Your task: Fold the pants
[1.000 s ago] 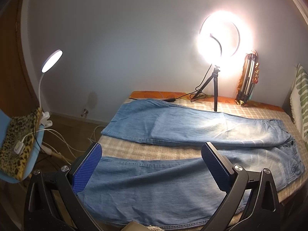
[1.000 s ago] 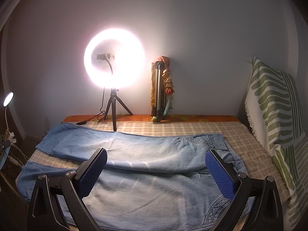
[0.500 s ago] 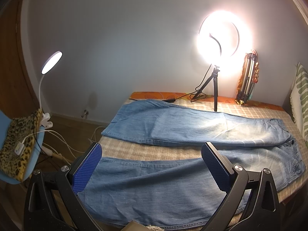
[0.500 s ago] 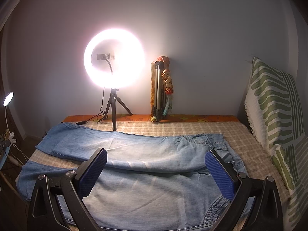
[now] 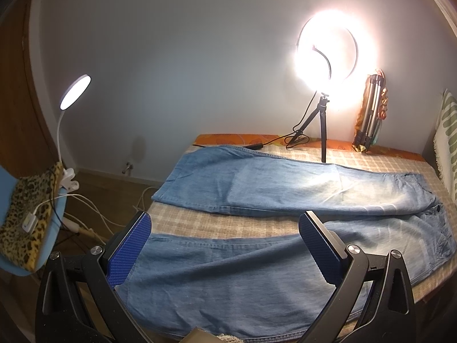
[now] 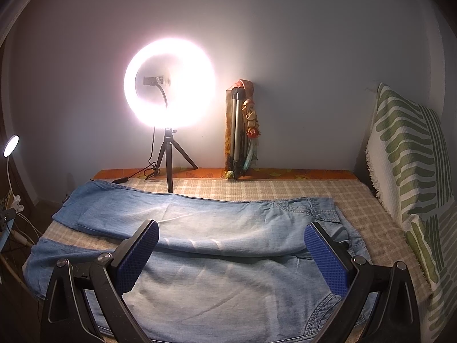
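Observation:
Light blue denim pants [image 5: 257, 188] lie spread flat on the checked bed cover [image 5: 222, 223], legs apart and running to the left, waist at the right. In the right wrist view the pants [image 6: 217, 228] fill the near half of the bed, with the waistband and a back pocket at the lower right. My left gripper [image 5: 225, 245] hovers open above the near leg, close to its hem end. My right gripper [image 6: 231, 254] hovers open above the seat and upper legs. Neither gripper holds anything.
A lit ring light on a small tripod [image 6: 170, 154] stands at the back of the bed, its cable trailing left. A folded tripod [image 6: 240, 131] leans on the wall. A green-patterned pillow [image 6: 411, 154] stands at the right. A clip lamp [image 5: 74, 94], chair and cables are left of the bed.

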Demonstrator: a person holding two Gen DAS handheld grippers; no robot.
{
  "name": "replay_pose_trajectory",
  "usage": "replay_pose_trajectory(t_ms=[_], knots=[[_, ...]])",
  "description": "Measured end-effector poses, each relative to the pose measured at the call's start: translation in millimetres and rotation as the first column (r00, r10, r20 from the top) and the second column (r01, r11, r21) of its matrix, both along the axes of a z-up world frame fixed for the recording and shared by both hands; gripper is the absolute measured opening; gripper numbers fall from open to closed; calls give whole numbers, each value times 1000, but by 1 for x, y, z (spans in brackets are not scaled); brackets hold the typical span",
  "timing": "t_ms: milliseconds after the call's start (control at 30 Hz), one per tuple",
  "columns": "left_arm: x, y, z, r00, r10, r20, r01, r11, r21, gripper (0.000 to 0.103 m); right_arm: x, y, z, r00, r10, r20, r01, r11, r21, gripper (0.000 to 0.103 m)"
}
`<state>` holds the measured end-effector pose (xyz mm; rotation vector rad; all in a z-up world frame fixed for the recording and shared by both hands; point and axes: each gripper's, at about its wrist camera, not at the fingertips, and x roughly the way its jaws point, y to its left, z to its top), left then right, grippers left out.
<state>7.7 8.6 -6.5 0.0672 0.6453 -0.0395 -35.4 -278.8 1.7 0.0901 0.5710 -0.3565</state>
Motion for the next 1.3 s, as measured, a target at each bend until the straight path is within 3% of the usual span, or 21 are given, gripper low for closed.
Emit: replay_pose_trajectory(t_ms=[500,700,900,1033,1167,1300], knots=[[29,2,-16,999,15,-51,-14,1000,7,103,46,-5,-20,996,68,-54,-69,997,-18,103],[58,11,-37,993,-36,-112,33,999,-25,102,96,-7,-36,970,232,-73,-233,972,-9,103],[94,19,-54,986,-48,-161,38,997,-65,94,165,-25,-65,948,295,-116,-292,955,45,103],[124,20,-68,978,-56,-203,37,995,-94,76,222,-30,-96,907,375,-190,-377,926,31,102],[149,22,-89,962,-62,-266,26,990,-138,59,279,-31,-136,834,469,-289,-453,883,126,91],[169,14,-107,951,-72,-302,34,991,-131,58,316,-25,-176,775,527,-348,-490,849,196,90]])
